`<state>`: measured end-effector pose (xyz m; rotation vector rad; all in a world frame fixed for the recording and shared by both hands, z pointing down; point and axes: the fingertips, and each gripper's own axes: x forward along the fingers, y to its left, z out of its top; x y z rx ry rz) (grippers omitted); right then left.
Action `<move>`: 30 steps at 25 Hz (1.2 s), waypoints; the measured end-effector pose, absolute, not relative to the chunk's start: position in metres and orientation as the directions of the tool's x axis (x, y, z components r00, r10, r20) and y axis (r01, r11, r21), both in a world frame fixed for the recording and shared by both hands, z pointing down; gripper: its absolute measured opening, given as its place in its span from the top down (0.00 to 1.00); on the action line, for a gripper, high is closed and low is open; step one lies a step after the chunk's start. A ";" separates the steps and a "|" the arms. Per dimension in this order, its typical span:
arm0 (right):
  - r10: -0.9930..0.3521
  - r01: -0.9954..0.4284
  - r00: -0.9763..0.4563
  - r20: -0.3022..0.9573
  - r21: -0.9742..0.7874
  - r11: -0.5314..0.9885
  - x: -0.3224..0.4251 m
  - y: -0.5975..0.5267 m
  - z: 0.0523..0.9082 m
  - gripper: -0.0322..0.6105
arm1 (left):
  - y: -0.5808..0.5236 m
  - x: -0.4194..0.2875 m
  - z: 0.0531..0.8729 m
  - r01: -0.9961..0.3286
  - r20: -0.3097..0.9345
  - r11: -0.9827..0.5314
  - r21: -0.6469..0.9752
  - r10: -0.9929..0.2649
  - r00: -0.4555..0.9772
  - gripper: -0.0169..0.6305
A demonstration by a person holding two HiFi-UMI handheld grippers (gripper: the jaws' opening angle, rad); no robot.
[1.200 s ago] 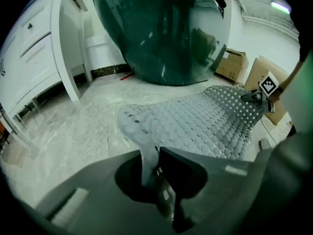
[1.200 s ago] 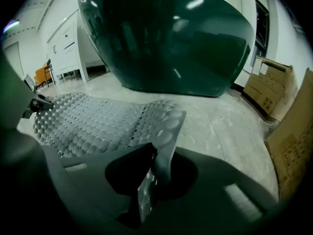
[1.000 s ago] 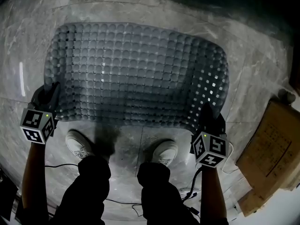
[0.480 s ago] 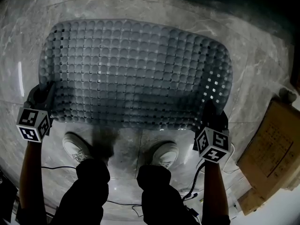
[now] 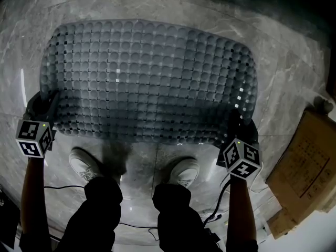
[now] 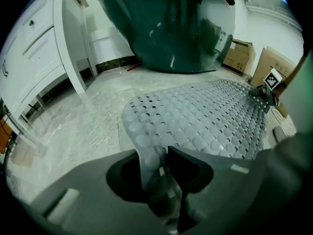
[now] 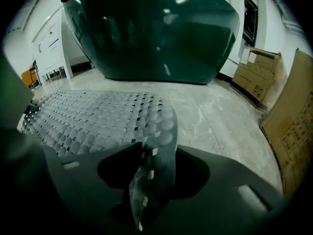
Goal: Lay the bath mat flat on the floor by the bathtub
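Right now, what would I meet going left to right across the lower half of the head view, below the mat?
Left tool → left shoe → right shoe → right tool, its jaws just opening with a corner of the mat between them → box.

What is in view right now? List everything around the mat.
bath mat: one, translucent grey, spread out at centre
bathtub: one, dark green, beyond the mat
floor: one, pale grey marble, under the mat
cardboard boxes: at least two, brown, right of the mat
cabinet: one, white, far left
cables: few, black, floor behind the mat
shoes: two, white, behind the mat's near edge
left gripper: one, dark, shut on the mat's near-left corner
right gripper: one, dark, jaws have just been opening, near-right corner loose between them
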<state>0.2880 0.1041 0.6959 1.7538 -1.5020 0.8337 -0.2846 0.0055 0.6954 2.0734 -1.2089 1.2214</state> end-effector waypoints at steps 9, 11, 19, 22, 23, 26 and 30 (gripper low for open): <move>-0.545 -0.977 0.195 0.816 0.116 -0.176 0.306 0.115 0.696 0.53 | 0.002 -0.298 0.696 -0.854 0.860 -0.508 -0.114 -0.481 0.171 0.63; -0.542 -0.975 0.209 0.814 0.129 -0.183 0.310 0.119 0.694 0.52 | 0.003 -0.301 0.696 -0.854 0.863 -0.506 -0.121 -0.479 0.161 0.61; -0.549 -0.977 0.189 0.814 0.103 -0.184 0.303 0.119 0.673 0.50 | 0.008 -0.310 0.679 -0.847 0.875 -0.511 -0.147 -0.466 0.130 0.56; -0.566 -0.981 0.163 0.808 0.072 -0.180 0.293 0.117 0.654 0.52 | 0.011 -0.301 0.663 -0.846 0.870 -0.517 -0.130 -0.469 0.153 0.56; -0.570 -0.983 0.148 0.808 0.059 -0.173 0.289 0.116 0.648 0.56 | 0.011 -0.297 0.657 -0.850 0.867 -0.512 -0.120 -0.472 0.161 0.56; -0.583 -0.990 0.098 0.807 0.018 -0.142 0.276 0.105 0.626 0.64 | 0.008 -0.285 0.639 -0.878 0.854 -0.472 -0.078 -0.485 0.185 0.56; -0.613 -0.994 0.073 0.787 0.006 -0.111 0.264 0.093 0.588 0.77 | 0.010 -0.266 0.613 -0.886 0.844 -0.460 -0.054 -0.496 0.205 0.61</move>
